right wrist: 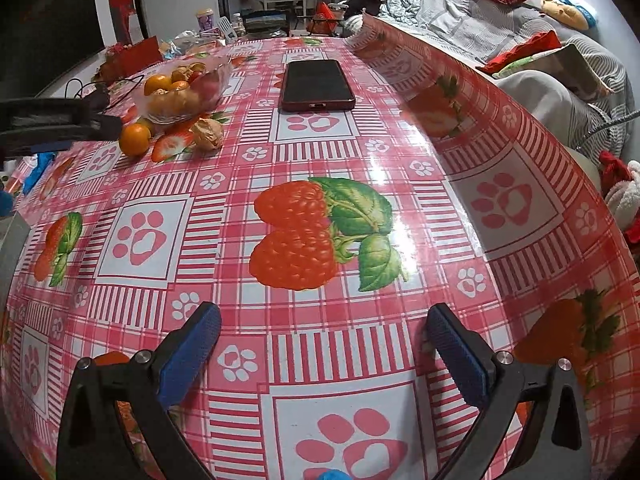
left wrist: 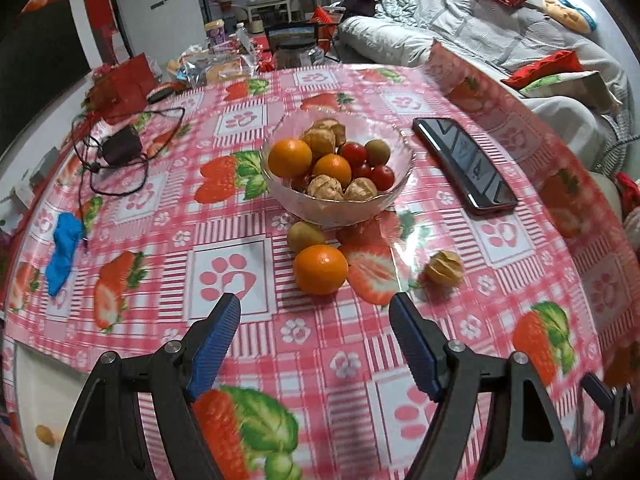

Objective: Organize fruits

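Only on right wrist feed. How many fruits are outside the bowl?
Observer: Three. An orange, a husk fruit, and a green fruit behind the orange, close to the bowl. Your view mostly hides the green one.
Operator: Left tongs are a dark blur here. Open?
Observer: Left tongs are open and empty, with the orange just ahead, between the two fingers' lines.
Operator: Blue thing at my left edge?
Observer: A blue cloth lying on the table, well to the left of the fruit.
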A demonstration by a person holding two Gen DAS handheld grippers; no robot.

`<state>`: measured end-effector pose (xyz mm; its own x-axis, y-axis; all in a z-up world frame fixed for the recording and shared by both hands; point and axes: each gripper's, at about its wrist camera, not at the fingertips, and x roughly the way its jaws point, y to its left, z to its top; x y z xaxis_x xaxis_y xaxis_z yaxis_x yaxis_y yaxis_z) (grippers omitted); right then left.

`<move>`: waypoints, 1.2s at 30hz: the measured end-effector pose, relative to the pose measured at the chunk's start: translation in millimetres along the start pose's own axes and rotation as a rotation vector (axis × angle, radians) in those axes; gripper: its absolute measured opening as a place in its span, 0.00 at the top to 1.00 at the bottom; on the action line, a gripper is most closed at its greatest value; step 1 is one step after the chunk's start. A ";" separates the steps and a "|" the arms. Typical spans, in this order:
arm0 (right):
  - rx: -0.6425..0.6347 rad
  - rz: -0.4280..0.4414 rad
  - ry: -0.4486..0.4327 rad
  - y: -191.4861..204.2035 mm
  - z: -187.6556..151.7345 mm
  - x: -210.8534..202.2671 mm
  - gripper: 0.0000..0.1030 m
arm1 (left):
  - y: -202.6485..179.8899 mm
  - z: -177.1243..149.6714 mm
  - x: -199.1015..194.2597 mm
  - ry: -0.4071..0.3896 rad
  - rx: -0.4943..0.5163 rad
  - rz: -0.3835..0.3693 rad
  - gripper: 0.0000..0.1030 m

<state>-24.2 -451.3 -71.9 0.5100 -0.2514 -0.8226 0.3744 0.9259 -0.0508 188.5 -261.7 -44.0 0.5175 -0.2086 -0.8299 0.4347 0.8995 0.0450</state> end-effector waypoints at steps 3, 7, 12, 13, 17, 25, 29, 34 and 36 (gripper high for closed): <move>0.000 0.001 -0.002 0.8 -0.1 0.3 0.00 | 0.1 3.2 15.9 0.010 -0.026 0.009 0.25; 0.000 0.001 -0.002 0.7 -0.2 0.3 0.00 | -2.5 8.3 34.0 0.023 -0.041 0.017 0.30; 0.001 0.001 -0.002 0.6 -0.5 0.2 0.00 | -4.3 8.8 45.0 0.030 -0.055 -0.002 0.57; 0.000 0.001 -0.002 0.8 -0.5 0.3 0.00 | -4.4 8.6 44.5 0.029 -0.051 -0.004 0.57; 0.000 0.001 -0.002 0.7 -0.3 0.4 0.00 | -0.7 -0.5 37.2 0.030 -0.040 -0.013 0.58; 0.000 0.001 -0.002 0.7 -0.3 0.5 0.00 | 5.1 -53.1 -4.2 0.007 0.003 -0.035 0.58; 0.000 0.001 -0.002 0.7 -0.4 0.3 0.00 | 11.7 -88.6 -22.1 0.022 -0.003 -0.019 0.59; 0.000 0.001 -0.003 0.7 0.0 0.3 0.00 | 31.4 -124.9 -44.1 0.016 -0.043 0.004 0.59; 0.000 0.001 -0.003 0.8 -0.1 0.3 0.00 | 40.2 -134.9 -49.6 0.011 -0.054 0.015 0.59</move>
<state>-23.8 -450.7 -72.2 0.5123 -0.2516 -0.8211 0.3742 0.9260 -0.0502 80.9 -163.5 -76.1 0.5153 -0.1912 -0.8354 0.3863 0.9220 0.0273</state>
